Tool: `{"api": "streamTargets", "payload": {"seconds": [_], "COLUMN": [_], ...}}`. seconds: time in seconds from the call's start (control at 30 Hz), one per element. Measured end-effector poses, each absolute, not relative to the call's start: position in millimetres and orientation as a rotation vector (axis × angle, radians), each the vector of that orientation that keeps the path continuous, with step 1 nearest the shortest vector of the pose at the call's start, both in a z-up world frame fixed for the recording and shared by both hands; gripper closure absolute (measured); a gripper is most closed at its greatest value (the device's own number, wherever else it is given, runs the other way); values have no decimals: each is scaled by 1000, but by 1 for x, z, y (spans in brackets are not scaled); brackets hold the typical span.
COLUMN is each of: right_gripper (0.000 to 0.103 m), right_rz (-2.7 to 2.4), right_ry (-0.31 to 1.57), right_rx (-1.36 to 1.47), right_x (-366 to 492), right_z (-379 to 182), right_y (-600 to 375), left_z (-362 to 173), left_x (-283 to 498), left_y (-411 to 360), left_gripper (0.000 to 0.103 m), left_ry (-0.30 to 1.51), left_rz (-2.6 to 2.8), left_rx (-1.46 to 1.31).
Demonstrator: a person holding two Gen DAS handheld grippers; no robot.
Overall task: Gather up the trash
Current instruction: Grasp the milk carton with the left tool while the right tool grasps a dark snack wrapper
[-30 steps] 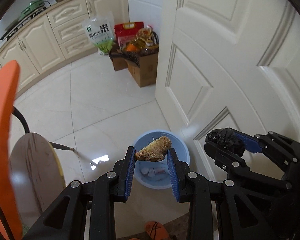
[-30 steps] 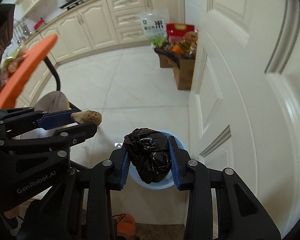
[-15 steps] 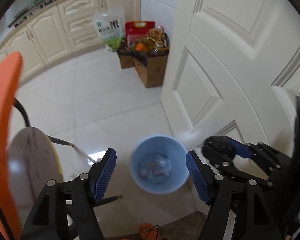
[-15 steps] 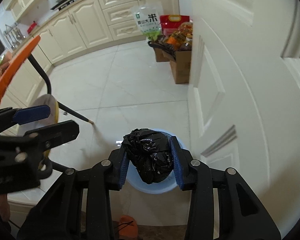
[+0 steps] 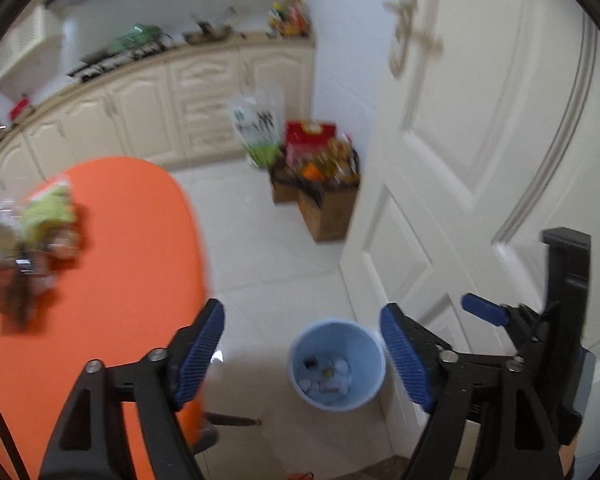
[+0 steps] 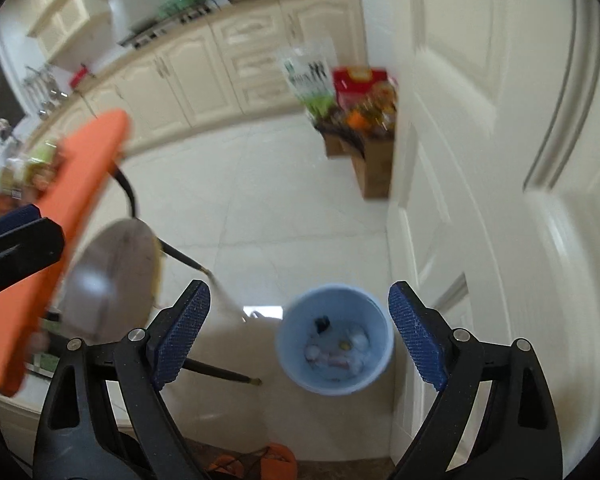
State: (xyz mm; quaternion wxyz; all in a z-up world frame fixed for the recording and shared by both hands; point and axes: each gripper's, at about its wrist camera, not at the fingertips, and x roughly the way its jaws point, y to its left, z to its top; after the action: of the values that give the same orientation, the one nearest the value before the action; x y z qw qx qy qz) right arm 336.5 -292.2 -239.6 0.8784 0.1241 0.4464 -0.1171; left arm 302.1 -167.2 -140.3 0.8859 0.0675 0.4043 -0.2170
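A light-blue bin (image 5: 374,376) (image 6: 384,344) stands on the white tile floor by the door, holding pale scraps and a small dark piece (image 6: 322,324). My left gripper (image 5: 302,318) hangs above it, jaws opening wide with nothing between them. My right gripper (image 6: 299,294) is also over the bin, jaws opening and empty. One blue pad of the right gripper (image 5: 484,312) shows at the right of the left wrist view. More wrappers and packets (image 5: 32,232) lie blurred on the orange table top (image 5: 112,264) at the left.
A white panelled door (image 5: 480,160) stands close on the right. Cardboard boxes of groceries (image 5: 324,200) and a rice bag (image 5: 260,132) sit by the cream cabinets (image 6: 204,76). A stool with a round seat (image 6: 112,276) stands under the orange table (image 6: 72,196).
The left gripper let go of a brown lump and the right let go of a black bag; both are gone from the jaws. Both grippers opened wide and rose away from the bin.
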Motion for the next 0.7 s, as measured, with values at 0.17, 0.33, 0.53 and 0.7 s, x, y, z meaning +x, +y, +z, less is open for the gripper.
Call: {"api": "streamTargets", "payload": {"seconds": [0.17, 0.33, 0.53, 0.7], "right_gripper": [3, 2, 2, 2], "right_rz": [-161, -69, 54, 101], "right_ry": [841, 780, 777, 836], "right_rx": [191, 111, 12, -22], "right_x": [344, 371, 422, 463], "right_z": [-182, -137, -123, -148], "right_y": [-232, -164, -79, -39], "left_z": [-101, -83, -93, -115], "left_x": [270, 247, 253, 284], "left_y": [-97, -26, 55, 98], "left_gripper": [10, 6, 3, 3], "left_ry": [715, 645, 629, 651], "left_rz": [-357, -226, -138, -73], "left_rx": [103, 95, 108, 183]}}
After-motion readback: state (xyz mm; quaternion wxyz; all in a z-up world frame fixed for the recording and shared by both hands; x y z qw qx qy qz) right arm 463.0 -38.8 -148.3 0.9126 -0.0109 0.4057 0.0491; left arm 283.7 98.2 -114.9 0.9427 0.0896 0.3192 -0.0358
